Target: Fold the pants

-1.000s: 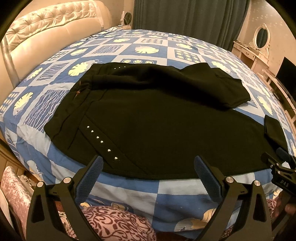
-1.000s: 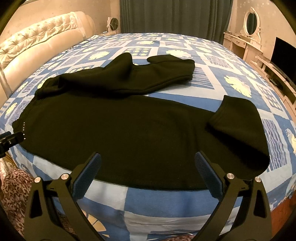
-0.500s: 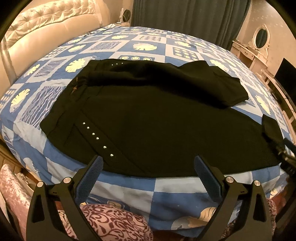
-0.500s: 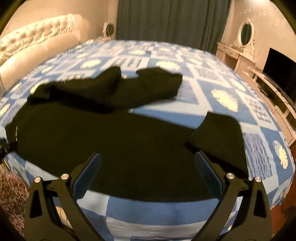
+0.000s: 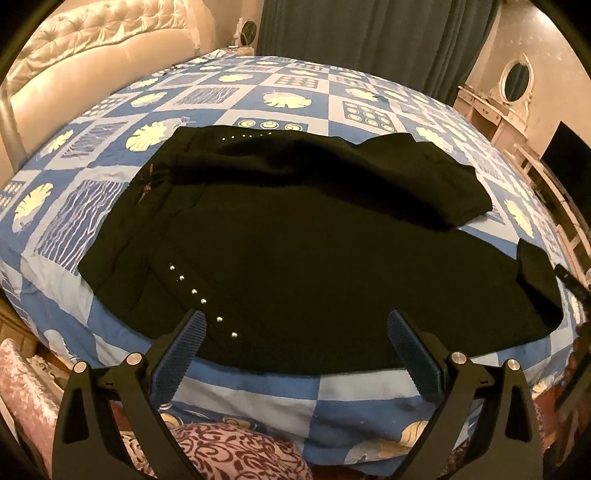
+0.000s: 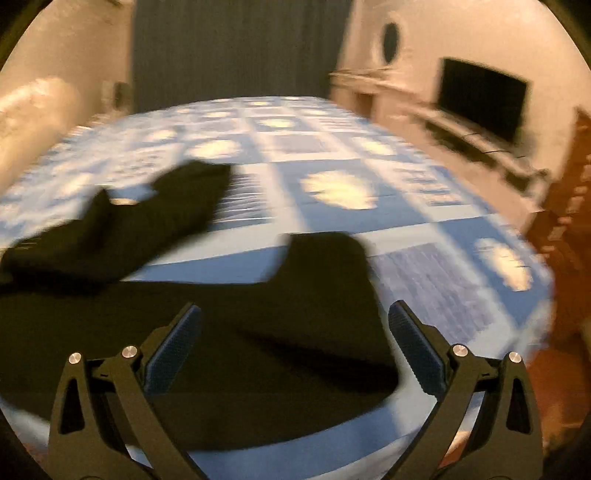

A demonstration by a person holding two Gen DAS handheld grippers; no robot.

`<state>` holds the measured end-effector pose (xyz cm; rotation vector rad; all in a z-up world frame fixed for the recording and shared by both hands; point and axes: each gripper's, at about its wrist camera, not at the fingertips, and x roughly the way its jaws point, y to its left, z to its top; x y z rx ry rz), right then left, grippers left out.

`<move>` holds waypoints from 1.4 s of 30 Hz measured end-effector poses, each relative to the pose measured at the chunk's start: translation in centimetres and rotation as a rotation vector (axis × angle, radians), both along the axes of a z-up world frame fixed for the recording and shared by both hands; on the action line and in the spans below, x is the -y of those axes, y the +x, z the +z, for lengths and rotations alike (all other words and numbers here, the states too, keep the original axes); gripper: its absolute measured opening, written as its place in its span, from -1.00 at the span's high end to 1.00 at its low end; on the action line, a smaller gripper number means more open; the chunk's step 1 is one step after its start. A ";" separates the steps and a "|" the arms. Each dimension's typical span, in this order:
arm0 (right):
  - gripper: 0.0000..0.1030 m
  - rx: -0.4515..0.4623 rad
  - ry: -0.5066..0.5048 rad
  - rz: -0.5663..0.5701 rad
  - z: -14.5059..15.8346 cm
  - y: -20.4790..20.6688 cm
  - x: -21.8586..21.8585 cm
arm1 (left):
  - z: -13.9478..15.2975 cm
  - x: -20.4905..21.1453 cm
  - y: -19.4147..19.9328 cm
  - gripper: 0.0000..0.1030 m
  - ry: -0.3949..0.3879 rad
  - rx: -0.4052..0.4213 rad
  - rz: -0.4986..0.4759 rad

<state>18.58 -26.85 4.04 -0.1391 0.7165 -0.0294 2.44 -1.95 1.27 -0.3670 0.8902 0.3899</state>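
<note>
Nearest the left wrist camera, the left gripper [image 5: 293, 332] hangs over the near edge of the bed [image 5: 354, 391], its jaws spread wide and holding nothing; a patterned maroon and pink fabric [image 5: 229, 458] lies below it, off the mattress. The right gripper [image 6: 293, 328] likewise has its jaws released and empty, poised above the lower end of the garment; this view is heavily motion-blurred and fine detail cannot be read. The black pants [image 5: 295, 251] lie flat across the blue and white patchwork bedspread [image 5: 291, 83], waistband toward the left, with a diagonal row of small metal studs [image 5: 201, 301] just ahead of the left jaw. The near leg runs along the near edge of the bed, and its cuff [image 6: 328, 266] is turned back on itself at the right end. The far leg [image 5: 369, 177] lies doubled over behind it, ending short of the near leg's cuff. Beyond the pants stand a tufted cream headboard [image 5: 92, 48] at left, dark curtains [image 5: 369, 33] at the rear, a dressing table with an oval mirror [image 5: 517, 79] and a dark television screen [image 6: 480, 98] at right.
</note>
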 end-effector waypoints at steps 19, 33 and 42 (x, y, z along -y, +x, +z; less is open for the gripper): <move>0.60 -0.301 -0.278 0.204 -6.3 6.5 -4.1 | -1.4 -1.1 0.0 -0.90 -0.084 -0.049 0.019; 0.92 -0.359 0.085 -0.172 -4.8 5.6 16.8 | -1.6 -1.2 -0.1 -0.90 -0.082 -0.049 0.025; -0.33 -0.168 -0.078 0.019 -1.7 1.7 11.4 | -2.3 -1.0 0.3 -0.90 -0.082 -0.081 0.020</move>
